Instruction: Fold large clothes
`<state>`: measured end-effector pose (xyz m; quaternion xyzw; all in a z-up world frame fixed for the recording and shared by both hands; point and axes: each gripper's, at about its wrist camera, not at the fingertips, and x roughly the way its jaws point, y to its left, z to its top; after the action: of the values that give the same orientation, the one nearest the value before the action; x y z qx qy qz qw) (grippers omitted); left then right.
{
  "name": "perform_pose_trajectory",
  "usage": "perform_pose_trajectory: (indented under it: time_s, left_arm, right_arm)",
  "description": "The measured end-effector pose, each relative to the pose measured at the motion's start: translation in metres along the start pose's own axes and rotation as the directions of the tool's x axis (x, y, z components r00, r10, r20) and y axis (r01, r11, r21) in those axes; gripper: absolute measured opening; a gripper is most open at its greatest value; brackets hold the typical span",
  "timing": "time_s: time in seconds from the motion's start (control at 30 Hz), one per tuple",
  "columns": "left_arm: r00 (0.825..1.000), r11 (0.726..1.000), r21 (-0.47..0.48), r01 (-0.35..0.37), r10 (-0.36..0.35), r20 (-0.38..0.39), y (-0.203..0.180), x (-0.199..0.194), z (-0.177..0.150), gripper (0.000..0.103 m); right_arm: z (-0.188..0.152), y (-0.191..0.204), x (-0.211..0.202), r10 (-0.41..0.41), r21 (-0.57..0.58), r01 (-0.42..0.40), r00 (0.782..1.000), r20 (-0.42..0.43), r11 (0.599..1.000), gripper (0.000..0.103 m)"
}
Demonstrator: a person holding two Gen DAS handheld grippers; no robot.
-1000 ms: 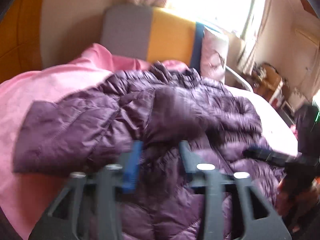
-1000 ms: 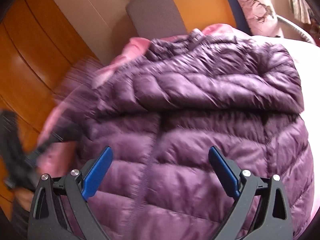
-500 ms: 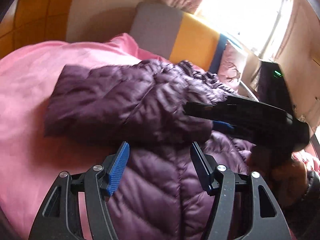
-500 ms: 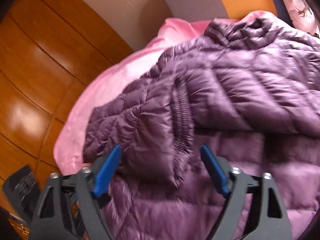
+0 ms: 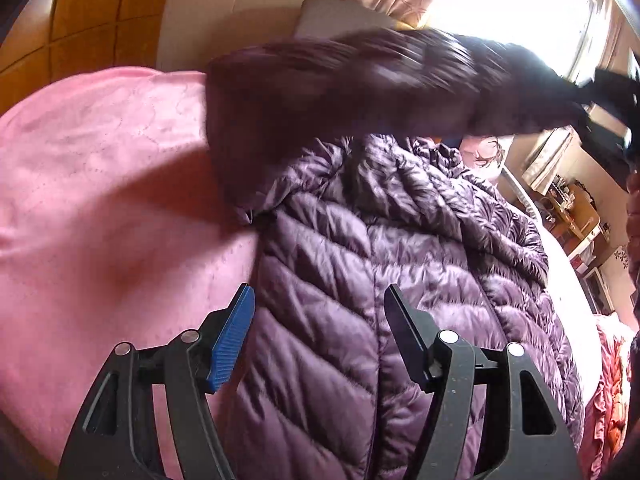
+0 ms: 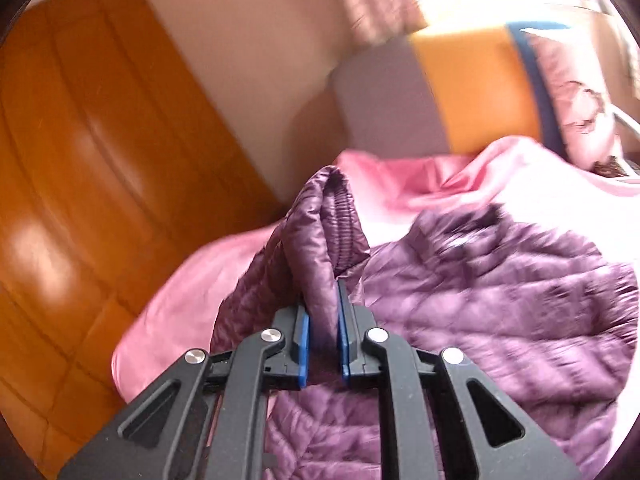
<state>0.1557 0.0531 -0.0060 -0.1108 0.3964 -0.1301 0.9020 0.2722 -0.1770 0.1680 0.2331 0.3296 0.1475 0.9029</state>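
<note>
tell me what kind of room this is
Most likely a bedroom: a bed under a pink cover, a pillow leaning on the padded headboard, and a curtained window.

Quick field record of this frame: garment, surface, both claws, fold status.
garment: purple quilted puffer jacket, body lying spread on the bed
surface: pink bedspread
sleeve: sleeve lifted off the jacket body, cuff end up; blurred in the left wrist view
right claw: right claw shut on the sleeve near its elastic cuff
left claw: left claw over the jacket's lower body, jaws opening, pads pressing on nothing
fold status: sleeve not yet laid across the body
background: grey and orange headboard
</note>
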Motion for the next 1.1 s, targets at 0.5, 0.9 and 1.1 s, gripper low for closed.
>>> perform_pose_trajectory:
  time_s: [0.5,0.9,1.1]
  left_arm:
    - [1.000,0.996,0.081,0.024,-0.023,-0.013,-0.024,0.020,0.027,0.066]
    - [0.998,0.988,0.157,0.012,-0.022,0.067,-0.051,0.045,0.103,0.071]
    - [0.999,0.986,0.161,0.031,-0.036,0.026,-0.072,0.095,0.136,0.071]
  right_arm:
    - [-0.028,-0.210,-0.048,-0.291,0.339,0.299,0.954,-0.076,0.892,0.010]
    - [-0.033,-0.164,-0.069,-0.357,0.127,0.350,0.934,0.032,0.928,0.084]
    - [-0.042,-0.161,-0.009,-0.453,0.000,0.454,0.890,-0.047,0.891,0.087]
